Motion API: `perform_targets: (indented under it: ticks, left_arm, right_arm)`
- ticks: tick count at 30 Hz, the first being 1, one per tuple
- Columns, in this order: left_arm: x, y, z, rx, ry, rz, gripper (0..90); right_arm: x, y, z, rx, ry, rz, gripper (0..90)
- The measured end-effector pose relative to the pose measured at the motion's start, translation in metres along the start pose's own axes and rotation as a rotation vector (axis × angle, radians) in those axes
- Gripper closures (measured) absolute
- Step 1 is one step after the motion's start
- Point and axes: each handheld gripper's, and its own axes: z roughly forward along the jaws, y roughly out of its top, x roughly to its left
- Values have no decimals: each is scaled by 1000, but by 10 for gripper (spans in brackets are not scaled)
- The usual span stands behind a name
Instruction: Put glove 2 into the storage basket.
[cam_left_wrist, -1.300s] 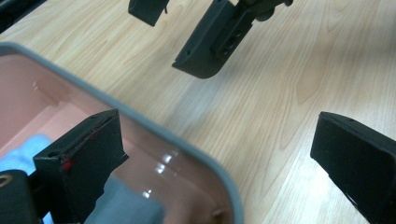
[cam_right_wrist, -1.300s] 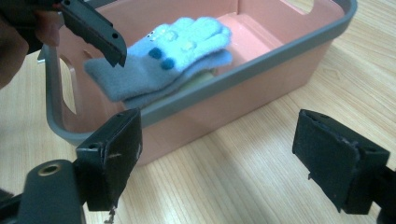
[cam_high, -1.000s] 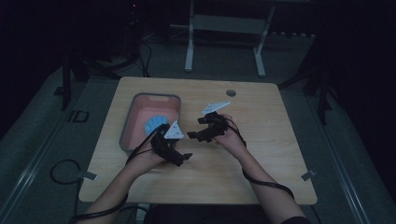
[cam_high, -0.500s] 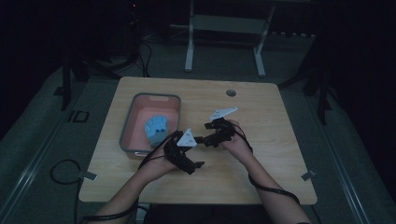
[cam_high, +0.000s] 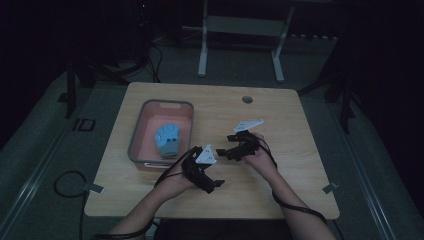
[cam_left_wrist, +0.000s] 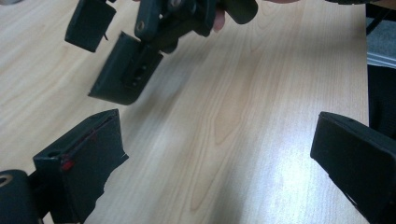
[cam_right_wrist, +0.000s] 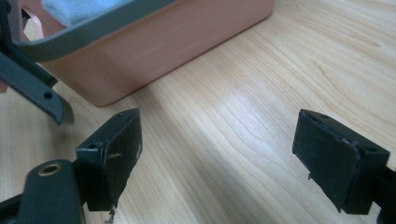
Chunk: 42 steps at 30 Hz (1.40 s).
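A pink bin (cam_high: 142, 127) with a grey rim stands on the left half of the wooden table (cam_high: 280, 115). A light blue soft item (cam_high: 167, 140) lies inside it. My left gripper (cam_high: 210, 172) hovers just right of the bin's near corner and is open, with bare wood between its jaws (cam_left_wrist: 219, 163). My right gripper (cam_high: 230, 150) is close beside it, also open and holding nothing (cam_right_wrist: 226, 158). It faces the bin's side wall (cam_right_wrist: 163, 42), and the blue item (cam_right_wrist: 79, 9) shows over the rim. In the left gripper view, the right gripper (cam_left_wrist: 116, 56) hangs at the top.
A round cable hole (cam_high: 247, 99) sits near the table's far edge. Cables trail from both grippers toward the near edge. The table's right edge (cam_left_wrist: 366, 51) is close in the left gripper view. A metal stand (cam_high: 240, 30) is on the floor beyond the table.
Both grippers have moved toward the person's side and slightly right. The left one left the space over the bin's near right corner and now hangs over bare table.
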Motion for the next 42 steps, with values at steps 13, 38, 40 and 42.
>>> perform_targets:
  ticks: [13, 38, 40, 42]
  left_arm:
    - [-12, -13, 27, 29, -43, 14, 26]
    - [-10, -34, 45, 40, -24, -9, 26]
    - [-11, -34, 45, 38, -23, -6, 26]
    - [-11, -34, 45, 34, -22, 2, 26]
  right_arm:
    - [-6, -16, 5, 14, -11, 28, 159]
    - [-8, -39, 17, 29, -32, 29, 155]
    - [-8, -41, 18, 24, -29, 30, 155]
    - [-9, -42, 19, 19, -29, 25, 155]
